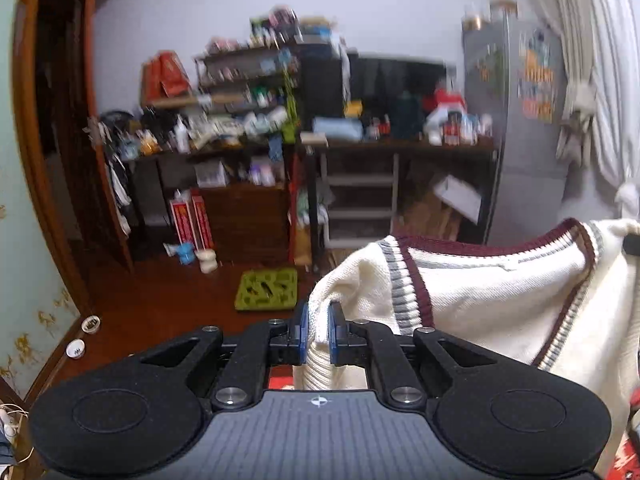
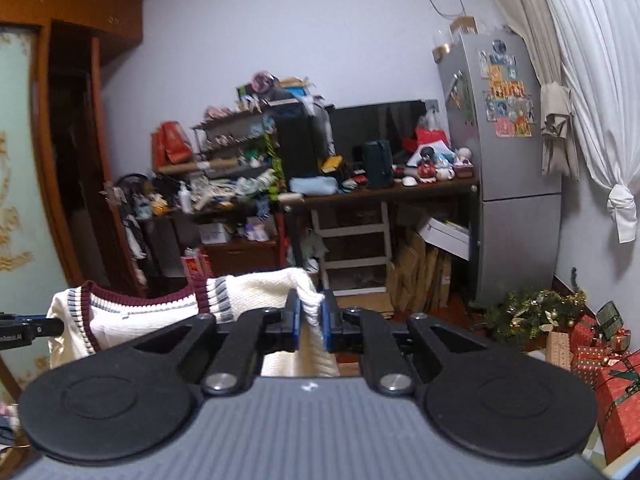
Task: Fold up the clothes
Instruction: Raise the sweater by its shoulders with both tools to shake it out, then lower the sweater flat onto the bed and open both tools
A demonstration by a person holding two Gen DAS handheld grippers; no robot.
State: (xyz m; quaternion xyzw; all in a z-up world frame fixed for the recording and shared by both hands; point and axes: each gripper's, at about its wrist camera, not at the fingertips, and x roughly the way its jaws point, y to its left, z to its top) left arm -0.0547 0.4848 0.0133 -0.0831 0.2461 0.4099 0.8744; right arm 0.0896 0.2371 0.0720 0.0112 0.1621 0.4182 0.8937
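Note:
A cream knitted vest (image 1: 496, 300) with maroon and grey trim at its V-neck hangs in the air between both grippers. My left gripper (image 1: 319, 320) is shut on its left shoulder, cloth bunched between the blue pads. In the right wrist view the same vest (image 2: 160, 312) stretches off to the left, and my right gripper (image 2: 311, 312) is shut on its other shoulder. The tip of the left gripper (image 2: 24, 330) shows at that view's left edge. The vest's lower part is hidden below the grippers.
Ahead stand cluttered shelves (image 2: 236, 152), a dark desk (image 2: 384, 192) with a monitor (image 2: 380, 124), and a grey fridge (image 2: 504, 168). A green mat (image 1: 268, 290) lies on the wooden floor. Wrapped gift boxes (image 2: 600, 356) sit at the right, a wooden wardrobe (image 1: 60, 128) at the left.

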